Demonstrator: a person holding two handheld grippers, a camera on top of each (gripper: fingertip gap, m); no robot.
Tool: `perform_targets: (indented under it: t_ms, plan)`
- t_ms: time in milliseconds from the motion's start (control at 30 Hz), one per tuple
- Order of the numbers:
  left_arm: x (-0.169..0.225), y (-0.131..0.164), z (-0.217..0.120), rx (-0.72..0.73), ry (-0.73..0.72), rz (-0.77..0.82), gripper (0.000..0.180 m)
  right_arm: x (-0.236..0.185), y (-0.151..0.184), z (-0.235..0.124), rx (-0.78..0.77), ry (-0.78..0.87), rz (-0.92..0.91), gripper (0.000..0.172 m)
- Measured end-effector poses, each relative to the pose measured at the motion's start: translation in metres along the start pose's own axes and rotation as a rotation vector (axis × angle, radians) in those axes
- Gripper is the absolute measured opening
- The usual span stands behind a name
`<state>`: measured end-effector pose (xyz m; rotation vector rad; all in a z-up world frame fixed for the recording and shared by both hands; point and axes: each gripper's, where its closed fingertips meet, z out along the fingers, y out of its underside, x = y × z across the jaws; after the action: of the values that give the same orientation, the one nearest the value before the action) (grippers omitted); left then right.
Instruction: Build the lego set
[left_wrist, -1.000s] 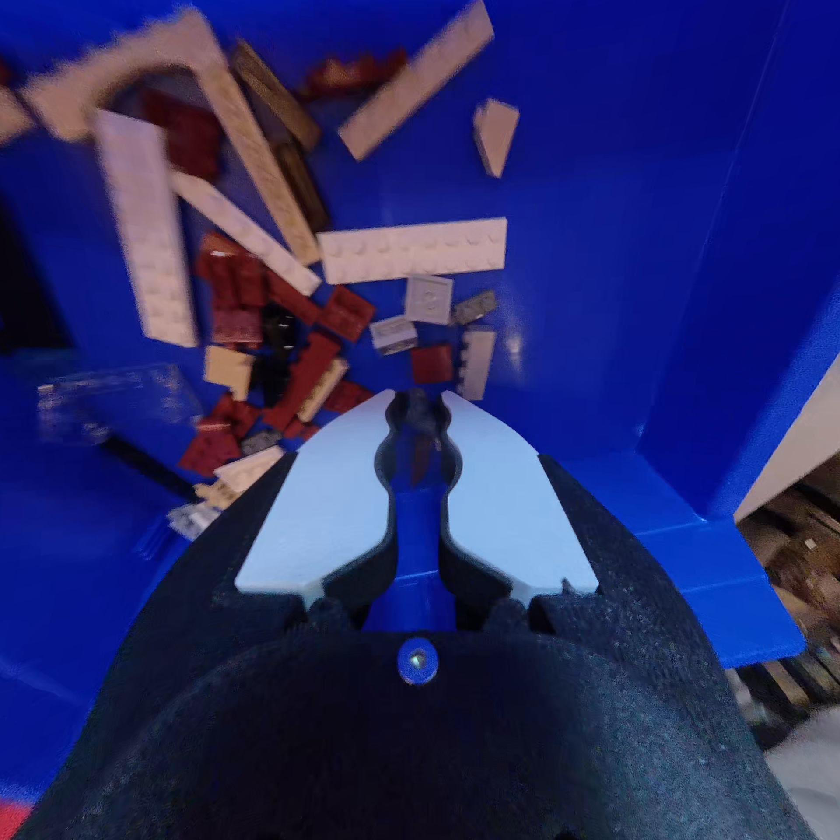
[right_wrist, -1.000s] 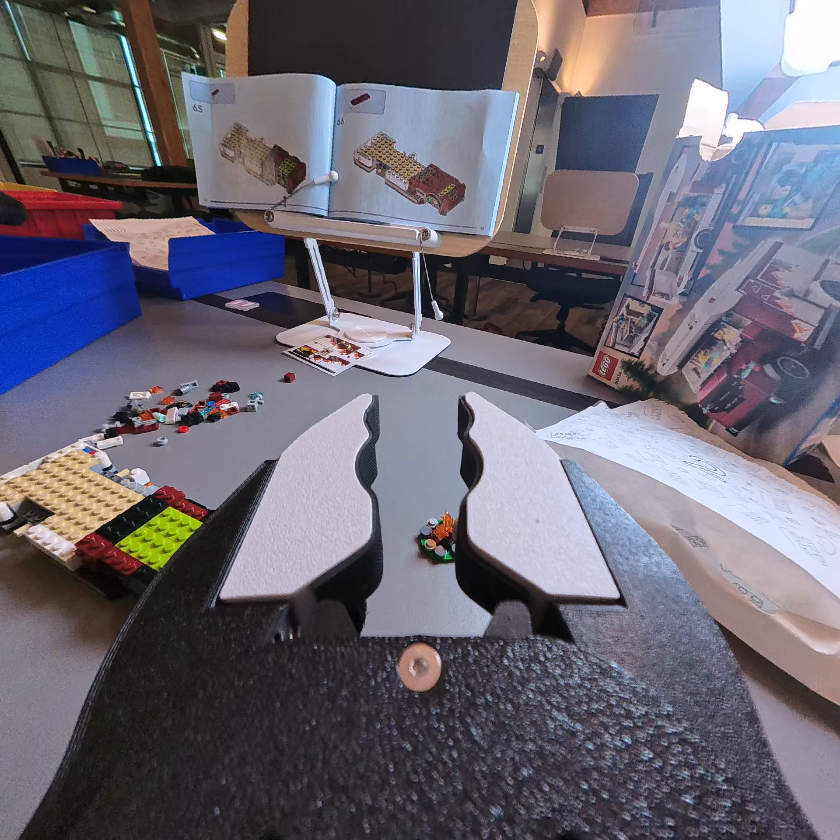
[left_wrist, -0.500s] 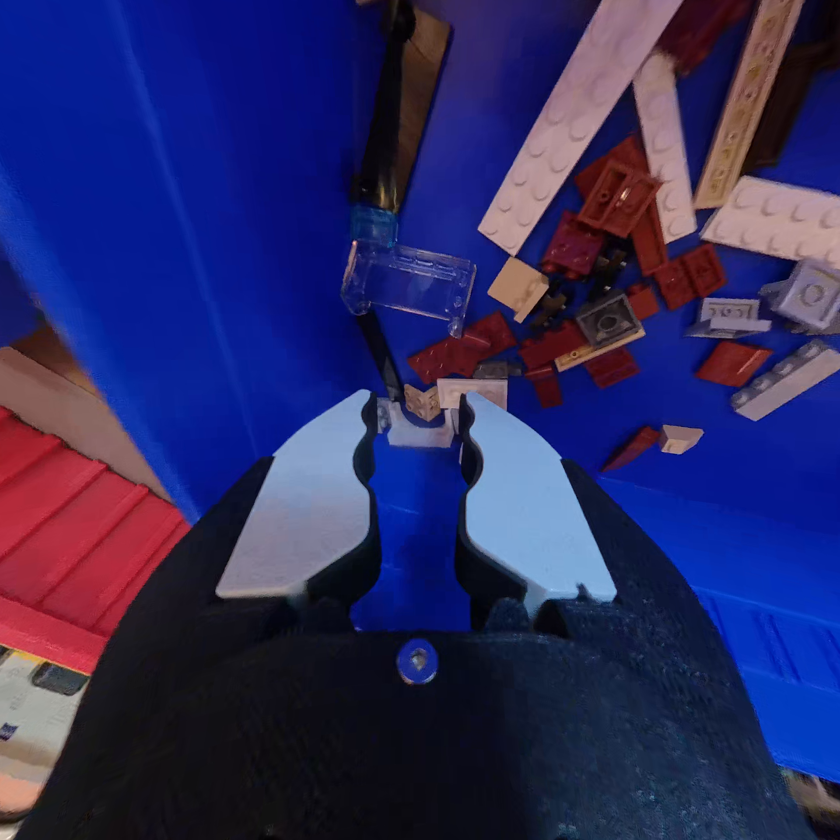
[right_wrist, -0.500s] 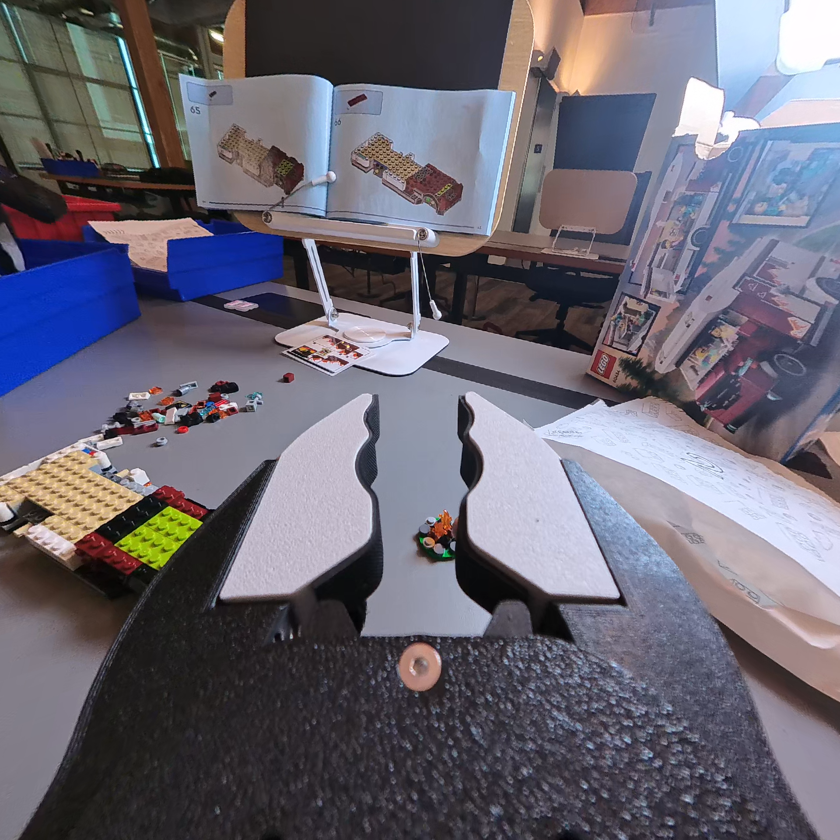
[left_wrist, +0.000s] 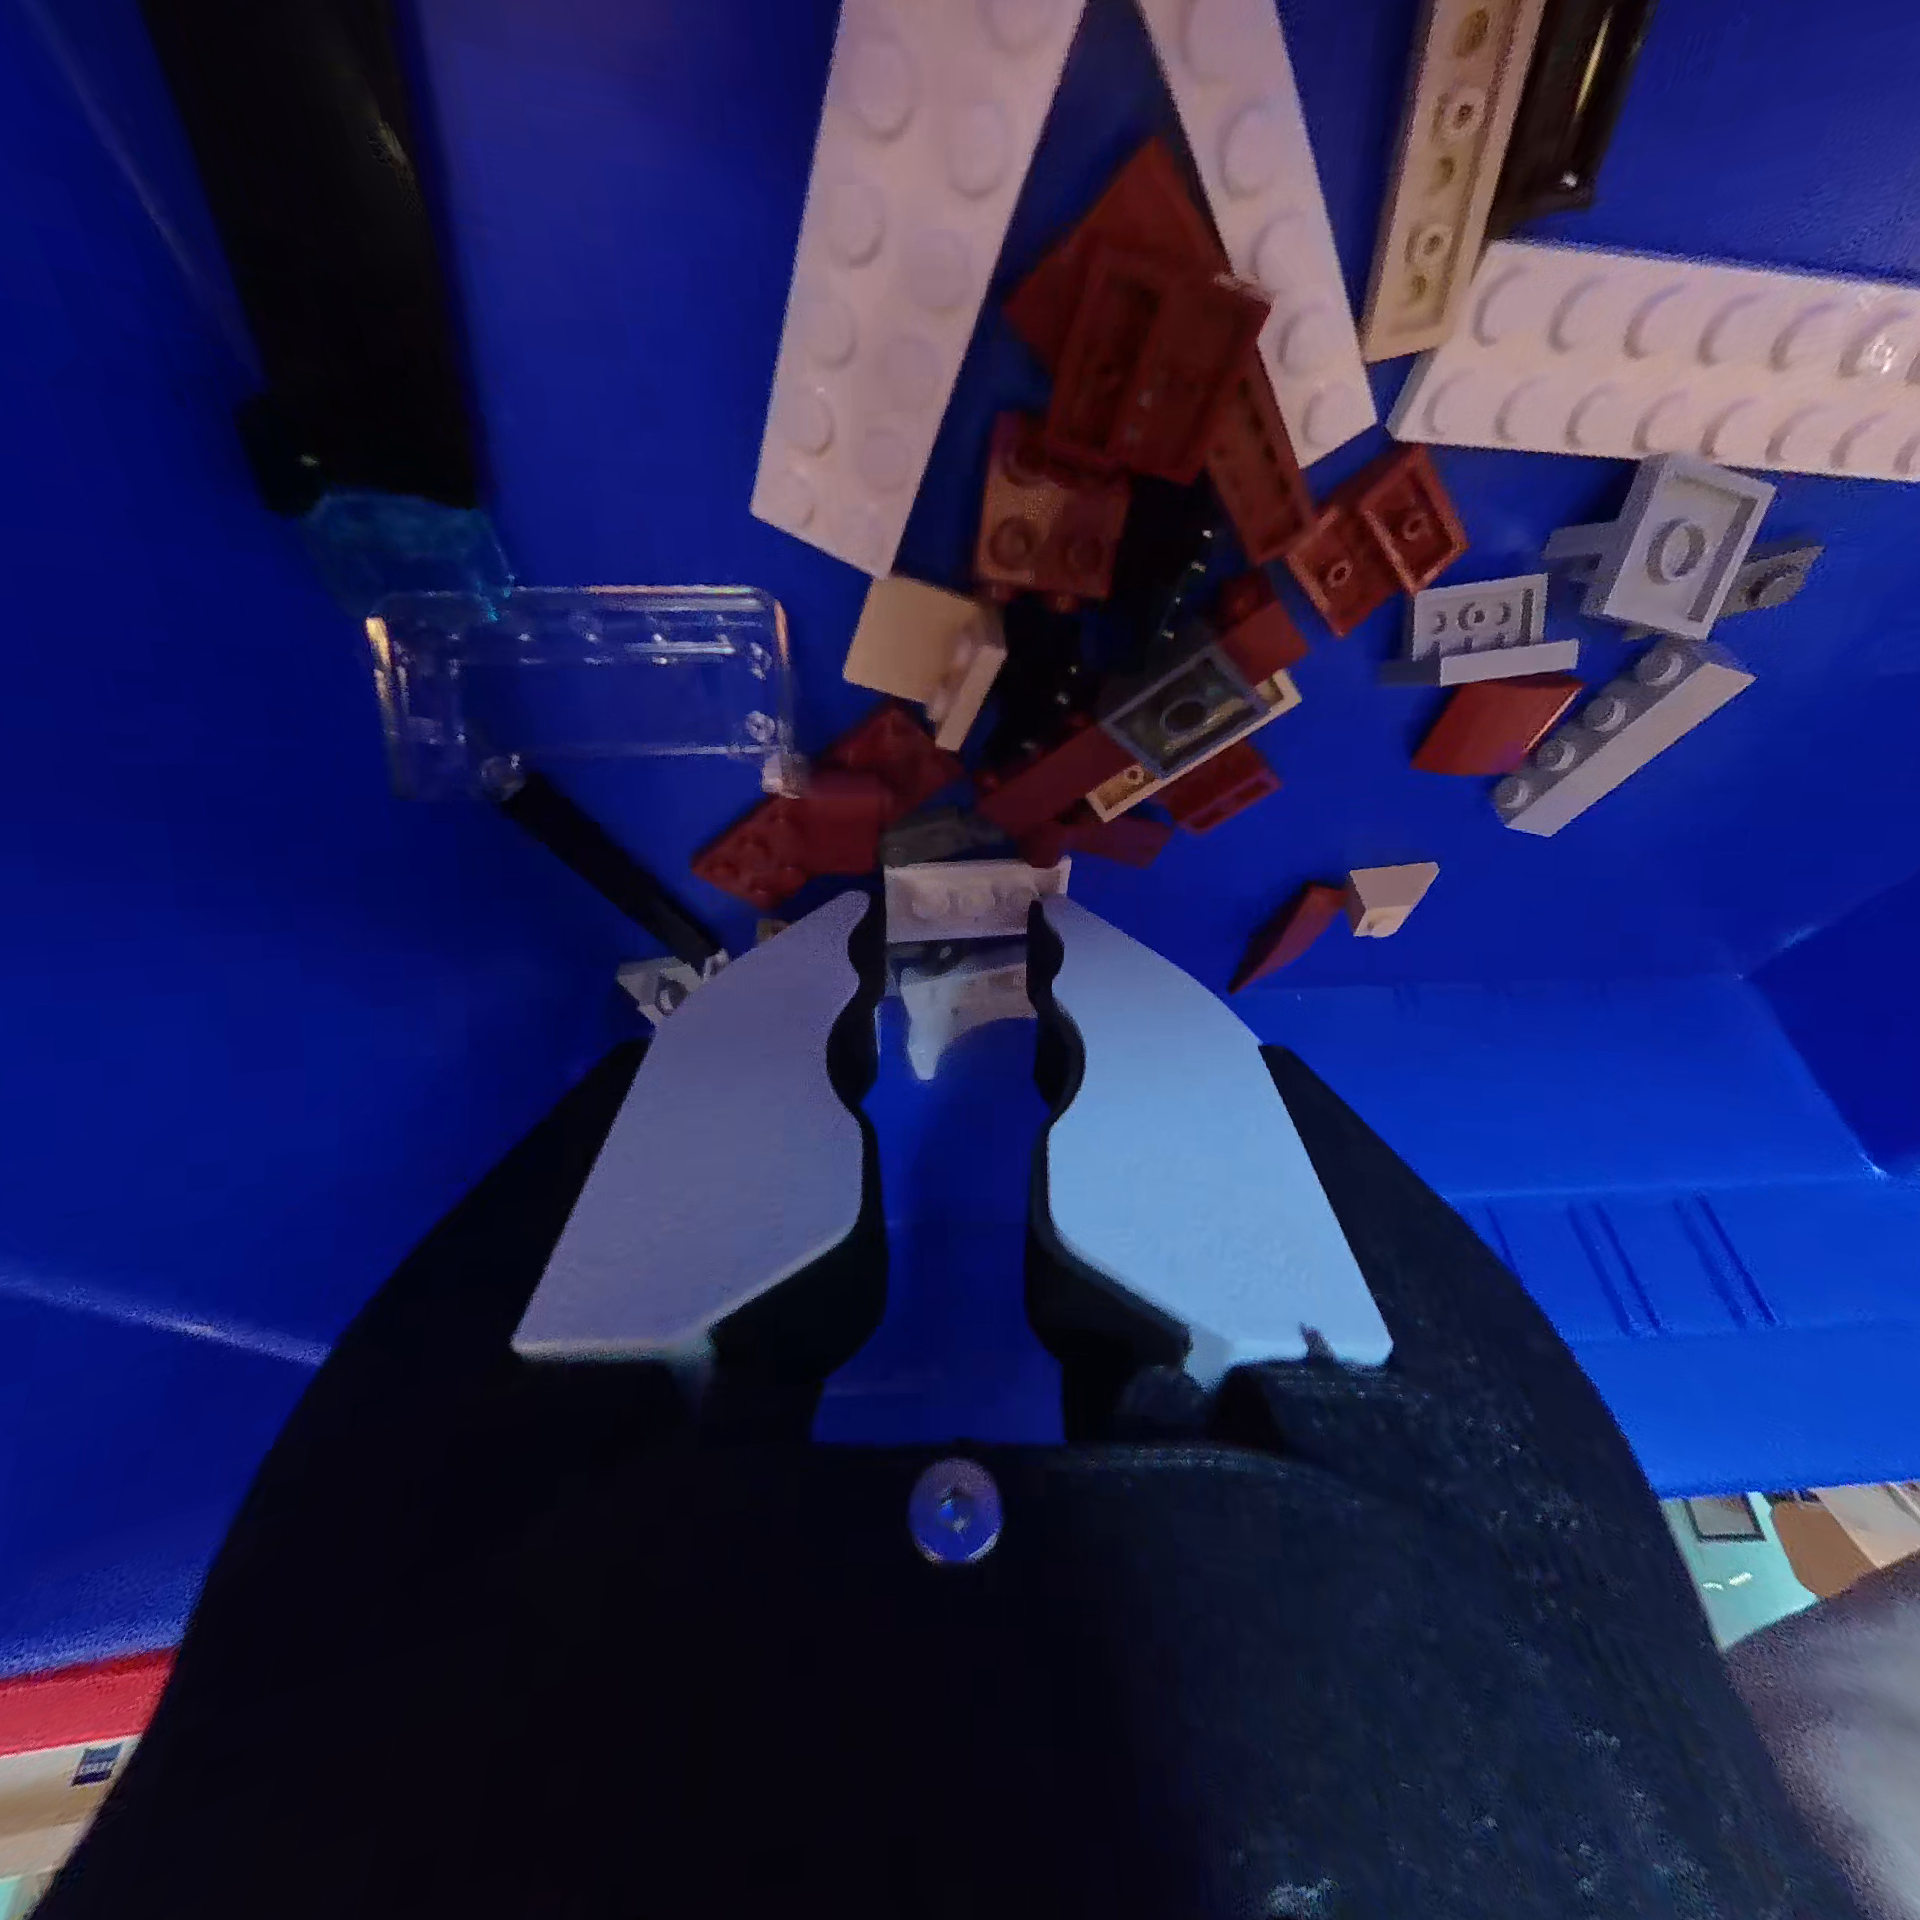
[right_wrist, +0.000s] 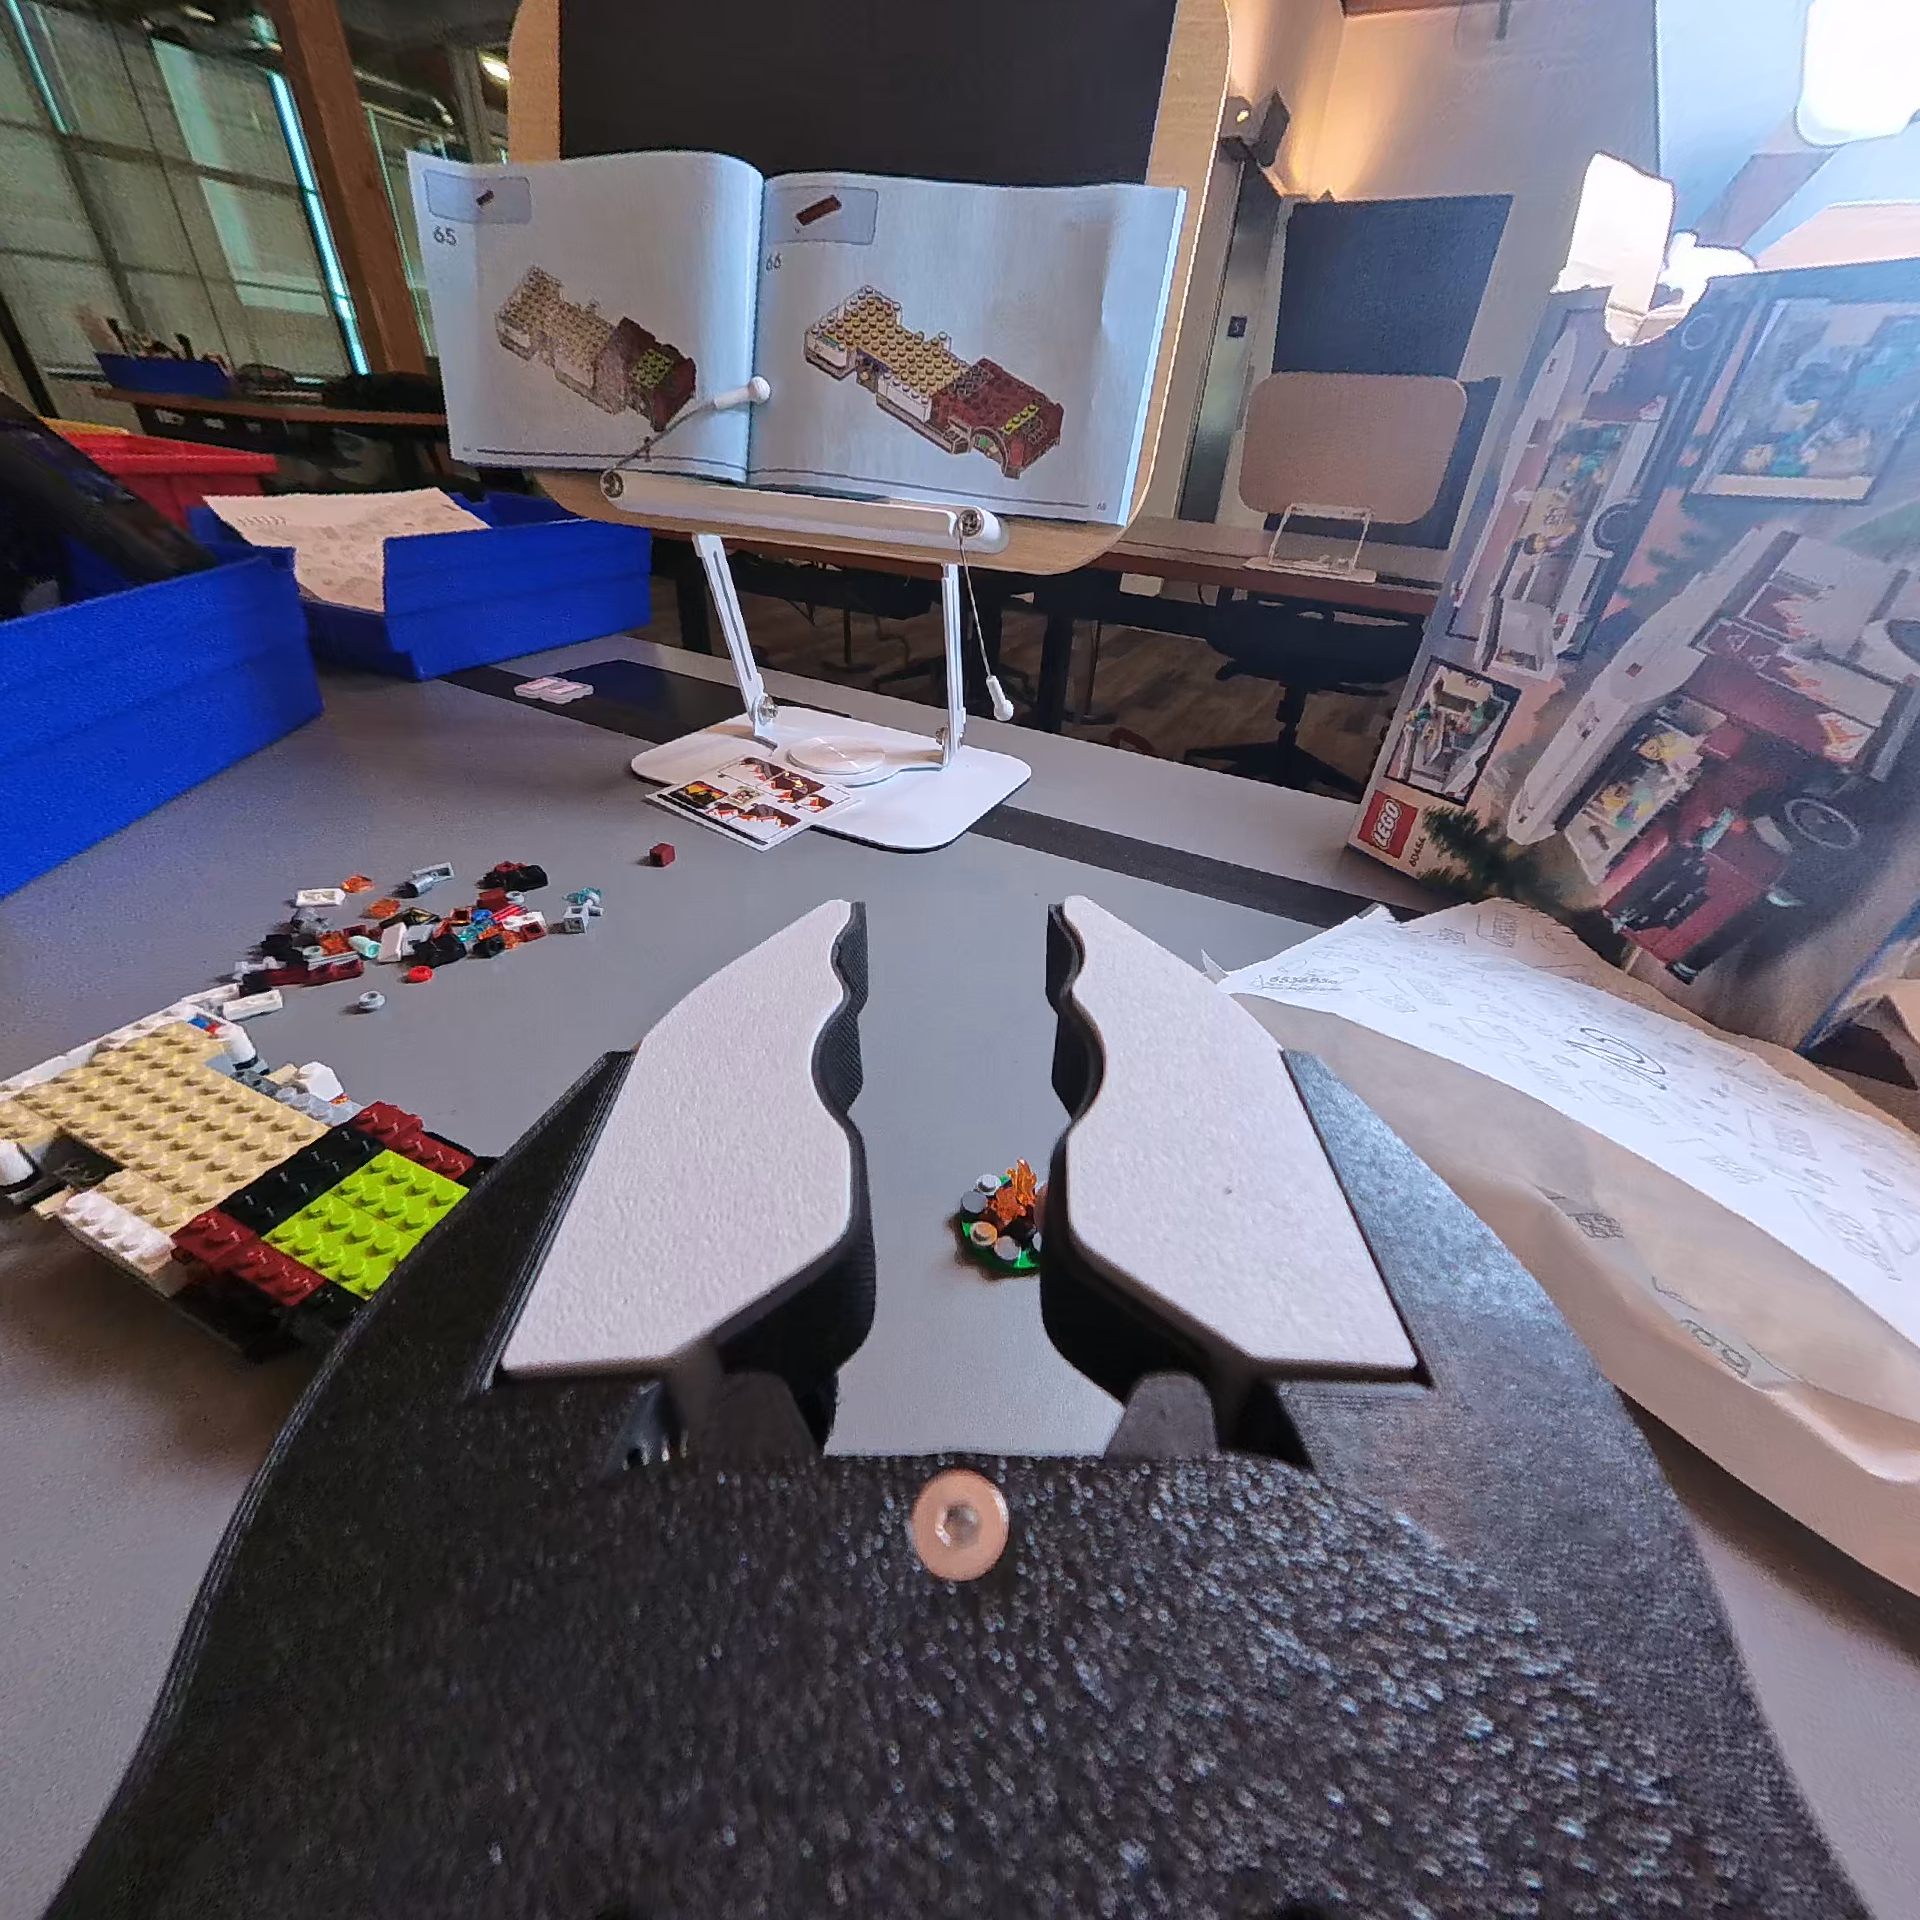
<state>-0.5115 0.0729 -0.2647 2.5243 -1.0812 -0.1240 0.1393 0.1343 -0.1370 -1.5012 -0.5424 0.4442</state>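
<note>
Your left claw (left_wrist: 954, 914) reaches down into the blue bin (left_wrist: 1558, 1195), jaws narrowed around a small white plate (left_wrist: 971, 902); dark red bricks (left_wrist: 821, 821) crowd just beyond; your right claw (right_wrist: 954, 925) hovers level over the grey counter (right_wrist: 623, 810), wide and bare.

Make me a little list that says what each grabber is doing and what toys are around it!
Left grabber: down inside a blue bin, its fingertips on either side of a small white brick
Near it: clear window piece, dark red bricks, long white plates
Right grabber: open, holding nothing, above a grey table
Near it: half-built model, tiny campfire piece, loose small bricks, open booklet on a stand, toy box
</note>
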Motion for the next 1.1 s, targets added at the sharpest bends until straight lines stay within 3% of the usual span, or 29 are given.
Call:
perform_targets:
  t_ms: [67, 100, 133, 267, 367, 467, 633, 833, 900, 967, 1100]
  plan:
    - [0.012, -0.007, -0.001, 0.05, 0.06, 0.017, 0.026, 0.0, -0.001, 0.0, 0.002, -0.003, 0.001, 0.033]
    - [0.021, -0.012, -0.004, 0.087, 0.098, 0.029, 0.019, -0.001, -0.001, 0.0, 0.002, -0.006, 0.001, 0.033]
    - [0.025, -0.016, -0.009, 0.128, 0.095, 0.055, 0.001, -0.001, -0.001, 0.0, 0.004, -0.008, 0.001, 0.033]
    - [0.035, -0.028, -0.037, 0.28, 0.083, 0.077, 0.032, -0.003, -0.001, 0.0, 0.004, -0.016, 0.005, 0.033]
    - [0.017, -0.018, -0.049, 0.283, -0.053, 0.061, 0.037, -0.004, 0.0, 0.001, 0.002, -0.019, 0.003, 0.033]
    - [-0.01, 0.008, -0.047, 0.155, -0.199, 0.01, 0.037, -0.005, -0.001, 0.001, 0.003, -0.024, 0.006, 0.033]
    - [-0.021, 0.031, -0.022, -0.095, -0.259, 0.033, 0.048, -0.005, 0.0, 0.001, 0.002, -0.024, 0.003, 0.033]
    - [-0.027, 0.042, 0.002, -0.281, -0.213, 0.017, 0.058, -0.003, 0.0, 0.0, 0.0, -0.016, 0.005, 0.033]
    - [-0.019, 0.04, 0.008, -0.272, -0.12, -0.003, 0.032, -0.002, 0.0, 0.0, -0.001, -0.013, 0.007, 0.033]
    - [-0.017, 0.037, 0.007, -0.239, -0.106, 0.026, 0.028, -0.001, 0.001, 0.0, -0.001, -0.009, 0.007, 0.033]
    - [0.01, -0.002, -0.015, 0.038, 0.004, 0.056, 0.02, -0.002, 0.002, 0.001, -0.005, -0.015, 0.011, 0.033]
